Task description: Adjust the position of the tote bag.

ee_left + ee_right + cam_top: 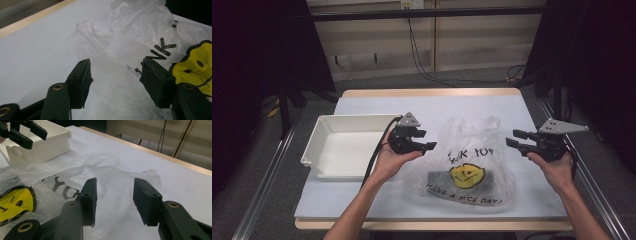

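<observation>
The left tongs (428,140) are gaping wide with nothing between the matte black pads, hovering at the left edge of a thin, crinkled, translucent plastic bag (467,165). The right tongs (512,138) are likewise spread wide and empty, hanging just off the bag's right side. The bag is lying slumped on the pale tabletop (522,107), showing a yellow smiley face (467,175) and black lettering. A smooth white rectangular tray (314,145) is sitting to its left.

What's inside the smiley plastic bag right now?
Through the plastic bag a dark flat shape shows low down, beside the yellow face print. The crinkled film and print blur it, so I cannot tell what it is.
</observation>
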A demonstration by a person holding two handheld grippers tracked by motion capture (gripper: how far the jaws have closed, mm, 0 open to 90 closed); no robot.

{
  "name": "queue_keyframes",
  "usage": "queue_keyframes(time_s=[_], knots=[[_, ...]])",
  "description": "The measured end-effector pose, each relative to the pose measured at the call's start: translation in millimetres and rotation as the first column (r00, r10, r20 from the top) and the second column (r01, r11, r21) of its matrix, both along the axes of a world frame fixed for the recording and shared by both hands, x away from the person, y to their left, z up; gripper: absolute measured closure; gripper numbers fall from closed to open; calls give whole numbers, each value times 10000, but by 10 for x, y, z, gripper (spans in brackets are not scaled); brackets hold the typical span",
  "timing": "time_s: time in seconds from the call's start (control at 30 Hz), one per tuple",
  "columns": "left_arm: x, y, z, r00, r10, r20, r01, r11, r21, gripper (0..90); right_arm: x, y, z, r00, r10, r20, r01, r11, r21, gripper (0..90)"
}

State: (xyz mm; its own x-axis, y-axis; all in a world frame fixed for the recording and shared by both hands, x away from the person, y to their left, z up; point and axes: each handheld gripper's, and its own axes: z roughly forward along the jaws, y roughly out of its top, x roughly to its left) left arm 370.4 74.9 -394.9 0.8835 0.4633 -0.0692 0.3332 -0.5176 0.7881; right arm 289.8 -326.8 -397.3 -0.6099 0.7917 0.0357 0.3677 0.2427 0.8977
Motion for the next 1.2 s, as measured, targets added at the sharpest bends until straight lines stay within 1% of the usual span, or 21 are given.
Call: queue_keyframes(time_s=[0.03,0.07,0.17,0.2,0.33,0.37,0.4,0.43,0.53,0.63,0.67,0.77,0.8,0.87,0.9,0.97,1.0,1.03,1.07,1.17,1.2], knots=[[37,-28,-14,10000,-4,2,4,10000,-72,431,84,-2,22,9998,30,-184,-32,9999,-115,563],[67,-46,-15,9999,50,89,-50,10000,49,431,84,-2,22,9998,30,-184,-32,9999,-115,563],[186,-87,-23,9999,59,-156,-59,10000,26,450,219,-5,38,9994,26,-352,-31,9999,-151,570],[229,-95,-16,9997,14,-260,-10,9999,143,454,307,0,30,9988,-45,-493,33,9997,-240,570],[385,-163,-45,9982,138,-577,-121,9995,291,454,426,14,12,9976,-64,-684,37,9992,-397,567],[415,-172,-42,9986,114,-513,-97,9994,324,475,490,13,18,9967,-118,-802,94,9995,-310,565],[440,-180,-41,9985,279,-467,-265,9992,295,475,490,13,18,9967,-118,-802,94,9995,-310,565],[477,-193,-45,9979,300,-575,-285,9992,274,483,557,9,30,9961,-142,-872,118,9995,-277,559],[563,-260,-62,9975,222,-669,-186,9984,534,478,624,17,37,9952,-173,-963,146,9995,-284,543],[613,-331,-66,9979,149,-635,-107,9977,669,477,760,53,46,9919,-259,-1243,184,9980,-611,515],[642,-350,-69,9973,143,-724,-93,9976,686,477,760,53,46,9919,-259,-1243,184,9980,-611,515],[742,-399,-67,9967,8,-810,99,9913,1309,476,872,69,55,9889,-403,-1429,277,9956,-891,505],[773,-410,-63,9967,-16,-818,127,9908,1351,476,911,72,51,9875,-443,-1515,313,9957,-870,498],[820,-445,-74,9953,80,-961,36,9927,1202,476,989,86,36,9842,-469,-1705,309,9950,-955,498],[846,-471,-96,9942,175,-1061,-62,9944,1060,468,1066,101,12,9809,-647,-1835,437,9923,-1158,496],[895,-489,-117,9947,54,-1030,92,9901,1400,465,1088,106,5,9804,-709,-1836,507,9924,-1123,491],[918,-505,-144,9933,113,-1149,24,9929,1188,461,1118,107,-6,9799,-679,-1875,483,9931,-1070,486],[934,-515,-162,9927,210,-1191,-59,9921,1256,453,1141,112,-17,9788,-670,-1933,483,9938,-1002,478],[941,-532,-191,9908,327,-1312,-184,9940,1082,448,1164,116,-34,9774,-694,-1997,519,9944,-917,469],[985,-542,-230,9894,254,-1429,-76,9923,1238,426,1224,143,-107,9711,-803,-2247,543,9913,-1196,454],[999,-552,-241,9893,350,-1418,-177,9925,1213,423,1236,143,-125,9698,-798,-2307,531,9914,-1198,455]])
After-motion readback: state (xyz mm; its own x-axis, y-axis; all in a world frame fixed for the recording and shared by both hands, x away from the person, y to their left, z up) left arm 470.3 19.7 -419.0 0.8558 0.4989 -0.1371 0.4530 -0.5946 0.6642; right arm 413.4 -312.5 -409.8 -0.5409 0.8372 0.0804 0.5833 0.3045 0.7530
